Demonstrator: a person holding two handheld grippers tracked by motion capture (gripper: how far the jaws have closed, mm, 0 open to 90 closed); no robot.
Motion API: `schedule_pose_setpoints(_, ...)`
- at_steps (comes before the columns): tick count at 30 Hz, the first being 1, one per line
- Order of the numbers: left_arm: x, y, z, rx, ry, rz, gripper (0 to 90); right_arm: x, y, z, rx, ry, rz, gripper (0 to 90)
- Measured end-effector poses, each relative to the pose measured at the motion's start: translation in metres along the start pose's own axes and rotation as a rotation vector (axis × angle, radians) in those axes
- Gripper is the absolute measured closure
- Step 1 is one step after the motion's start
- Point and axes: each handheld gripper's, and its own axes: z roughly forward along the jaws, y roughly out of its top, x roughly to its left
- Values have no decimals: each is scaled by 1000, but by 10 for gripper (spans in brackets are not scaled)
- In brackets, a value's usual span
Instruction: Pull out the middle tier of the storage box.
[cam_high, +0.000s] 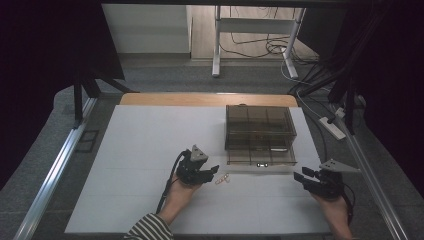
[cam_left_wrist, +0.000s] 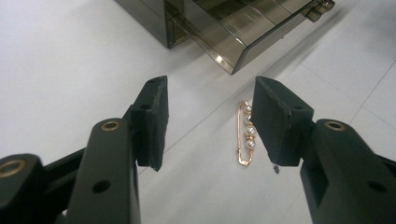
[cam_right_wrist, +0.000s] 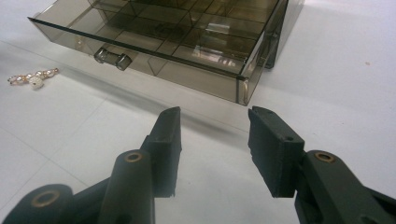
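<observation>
My left gripper (cam_left_wrist: 208, 122) hangs jaws apart beside the gold pearl brooch (cam_left_wrist: 246, 133) lying on the table (cam_left_wrist: 70, 60), light, thin and slippery, so I'd pinch across its bar

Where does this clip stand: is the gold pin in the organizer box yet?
Done: the smoky box's drawer stands pulled open. In hand: nothing; the left claw is open beside the pearl pin lying on the table, and the right claw is open and empty. Left: picking the pin up, putting it in the drawer.
</observation>
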Motion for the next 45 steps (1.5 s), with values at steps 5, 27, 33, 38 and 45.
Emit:
schedule_pose_setpoints(5,3,-5,-7,-13,2,-5,463,4,-2,-1,-7,-1,-2,520)
schedule_pose_setpoints(27,17,-39,-43,-77,26,-29,440,25,-17,-7,-57,-1,12,458)
schedule_pose_setpoints(33,20,-47,-53,-94,39,-30,430,31,-18,-8,-64,4,4,440)
schedule_pose_setpoints(38,22,-53,-59,-105,44,-28,419,34,-19,-8,-68,8,-5,430)
schedule_pose_setpoints(45,25,-64,-69,-129,54,-28,393,39,-22,-8,-77,15,-9,418)
